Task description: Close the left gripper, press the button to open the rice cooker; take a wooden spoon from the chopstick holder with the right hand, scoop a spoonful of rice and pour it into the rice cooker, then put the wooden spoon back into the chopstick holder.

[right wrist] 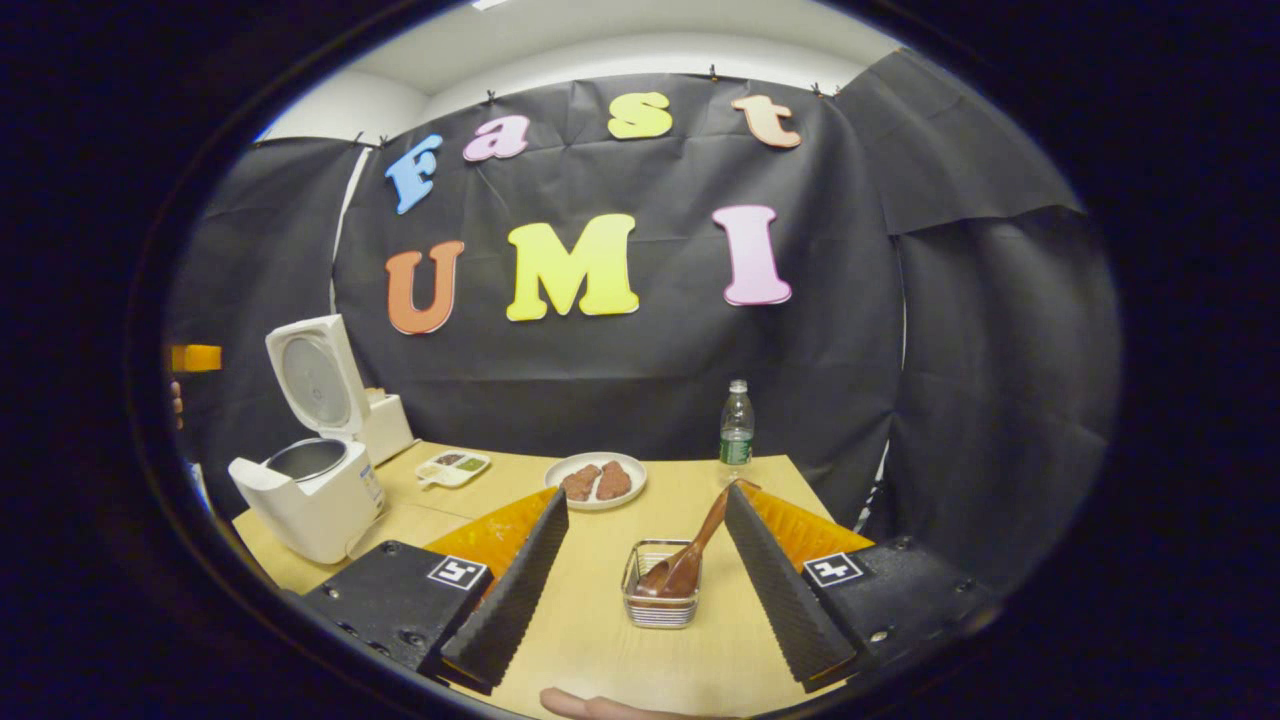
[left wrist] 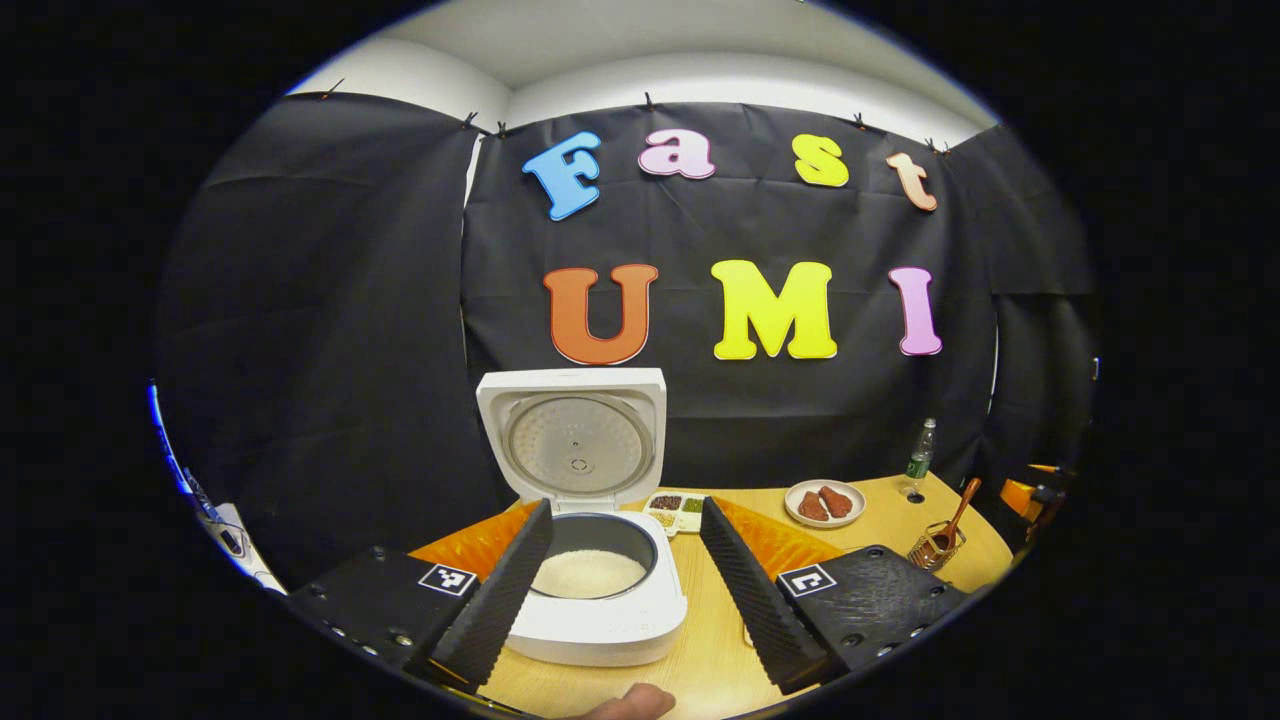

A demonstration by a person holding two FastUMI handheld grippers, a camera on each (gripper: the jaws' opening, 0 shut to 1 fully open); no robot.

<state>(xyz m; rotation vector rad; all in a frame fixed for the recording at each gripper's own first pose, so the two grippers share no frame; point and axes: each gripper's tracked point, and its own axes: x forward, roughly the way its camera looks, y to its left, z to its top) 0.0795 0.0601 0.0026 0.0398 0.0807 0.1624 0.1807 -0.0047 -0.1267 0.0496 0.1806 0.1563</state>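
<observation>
In the left gripper view, the left gripper [left wrist: 625,560] is spread wide, its two ribbed black fingers [left wrist: 505,595] slanting apart and holding nothing. Between them, farther off on the wooden table [left wrist: 880,525], stands the white cooker [left wrist: 595,610] with its lid [left wrist: 575,440] raised upright. The inner pot holds a layer of white rice [left wrist: 588,572]. The left finger overlaps the cooker's rim in the picture; whether it touches cannot be told. Just behind the cooker lies a small tray [left wrist: 678,510] of grains in compartments. To the right of that sits a plate [left wrist: 825,502] with two brown pieces, then a bottle [left wrist: 920,458] near the wall. At the far right the wire holder [left wrist: 935,548] stands on the table with the spoon [left wrist: 958,515] leaning in it, handle up. A fingertip [left wrist: 632,702] shows at the bottom edge.

In the right gripper view, the right gripper [right wrist: 645,575] is likewise wide apart and grips nothing. The holder [right wrist: 660,585] stands between its fingers [right wrist: 775,585], clear of both, with the spoon [right wrist: 690,555] in it, bowl down and handle tilted up toward the right finger. Beyond are the plate [right wrist: 597,482] and the bottle [right wrist: 737,425]. The tray [right wrist: 452,467] lies to the left, and the cooker [right wrist: 310,495] stands at the table's left end, lid [right wrist: 315,380] up. A white box [right wrist: 390,425] sits behind it. A fingertip [right wrist: 590,705] shows at the bottom.
</observation>
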